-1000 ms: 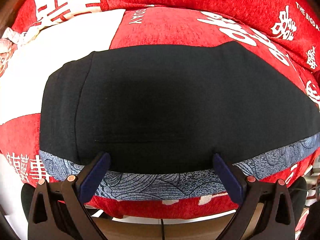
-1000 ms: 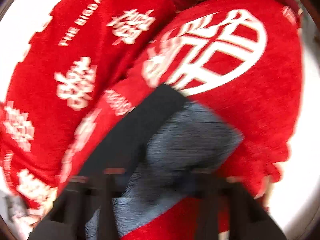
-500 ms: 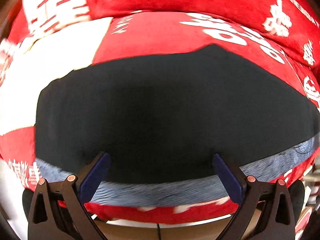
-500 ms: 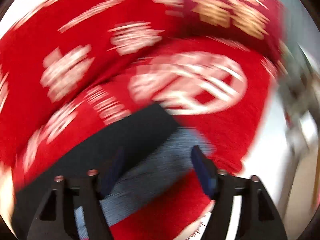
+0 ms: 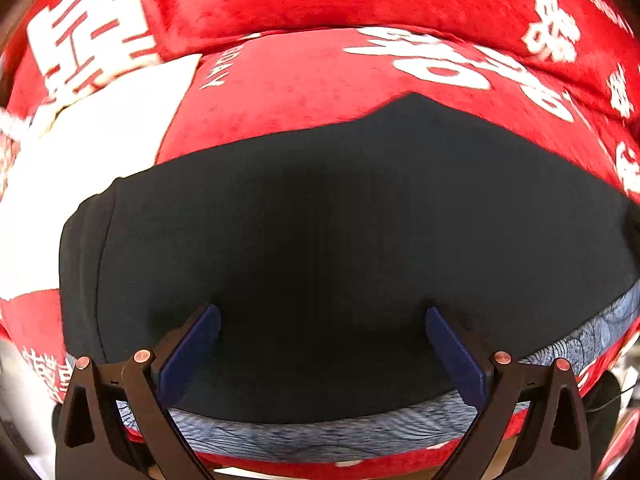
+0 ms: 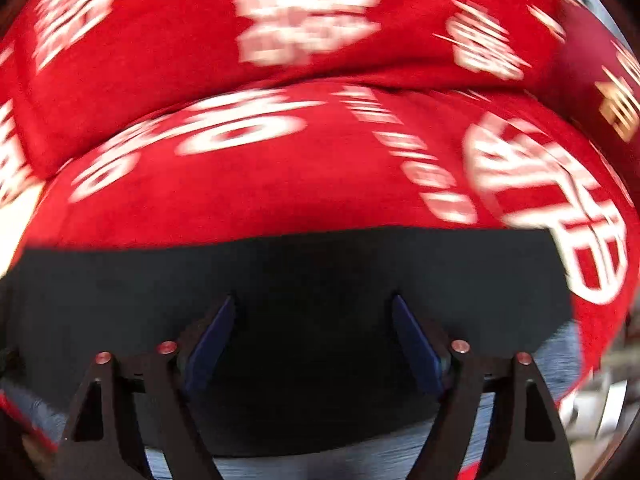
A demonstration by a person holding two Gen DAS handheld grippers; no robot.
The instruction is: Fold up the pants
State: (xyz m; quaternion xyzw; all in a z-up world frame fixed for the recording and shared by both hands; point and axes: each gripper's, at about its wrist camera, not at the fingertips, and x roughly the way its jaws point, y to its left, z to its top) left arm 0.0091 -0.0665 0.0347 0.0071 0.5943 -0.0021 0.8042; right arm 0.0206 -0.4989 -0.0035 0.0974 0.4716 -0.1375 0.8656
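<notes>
The black pants (image 5: 344,232) lie flat and folded on a red sofa seat, over a blue-grey patterned cloth (image 5: 320,432) along the front edge. My left gripper (image 5: 322,316) is open and empty, just above the pants' near half. The pants also fill the lower right wrist view (image 6: 304,276), which is blurred. My right gripper (image 6: 312,308) is open and empty above their near edge, with the pants' right end beside it.
The red sofa cover with white characters (image 5: 304,72) covers the seat and backrest (image 6: 304,32). A white patch (image 5: 88,152) lies left of the pants. The sofa's front edge runs just below the blue-grey cloth (image 6: 360,464).
My left gripper has moved forward over the pants. My right gripper has swung left from the pants' right end and now faces the pants squarely; its jaws stay open.
</notes>
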